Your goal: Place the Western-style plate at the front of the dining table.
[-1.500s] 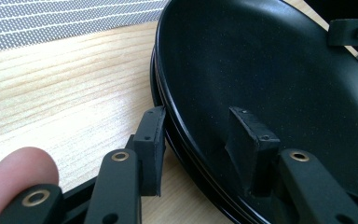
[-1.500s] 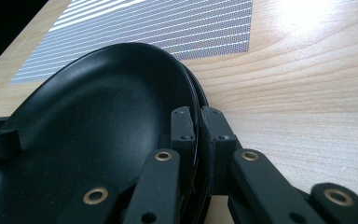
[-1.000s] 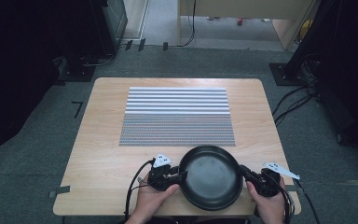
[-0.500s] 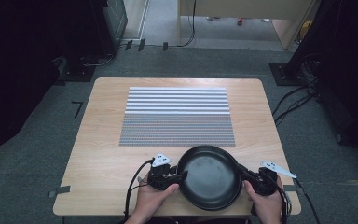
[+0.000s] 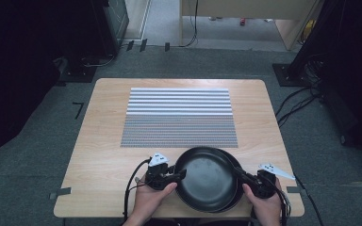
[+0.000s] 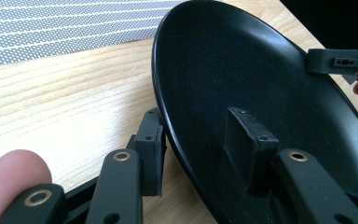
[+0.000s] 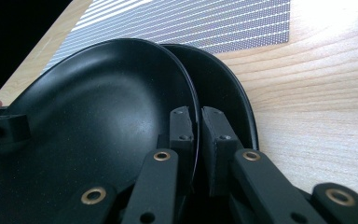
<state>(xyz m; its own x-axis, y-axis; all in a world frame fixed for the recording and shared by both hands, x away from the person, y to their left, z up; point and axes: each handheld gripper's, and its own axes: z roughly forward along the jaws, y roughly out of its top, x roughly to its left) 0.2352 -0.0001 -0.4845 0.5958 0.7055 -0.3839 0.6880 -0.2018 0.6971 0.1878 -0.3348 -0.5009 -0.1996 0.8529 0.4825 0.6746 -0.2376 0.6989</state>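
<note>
Two black plates sit stacked at the near edge of the wooden table [image 5: 99, 141], midway between the person's hands. The upper plate [image 5: 207, 176] is shifted a little toward the left, so the lower plate [image 5: 238, 186] shows as a crescent along its right side. In the right gripper view the upper plate's rim stands clear of the lower one, tilted up from it.

The left gripper [image 5: 181, 175] comes in from the left side of the stack, held low in the left hand [image 5: 152, 200], with its grey plate on top and its cable looping back toward the table edge. In the left gripper view its jaws straddle the upper plate's rim, one pad inside the dish and one beneath, set fairly wide; I cannot tell whether both pads press on the plate.

The right gripper [image 5: 239, 173] reaches in from the right, the right hand [image 5: 264, 207] wrapped around its body. Its jaws are nearly closed, pinching the upper plate's rim between them, with the outer jaw in the gap above the lower plate.

Beyond the plates, a striped grey placemat [image 5: 179, 117] lies flat on the middle of the table, just apart from the stack. Dark carpet [image 5: 311, 155] surrounds the table.
</note>
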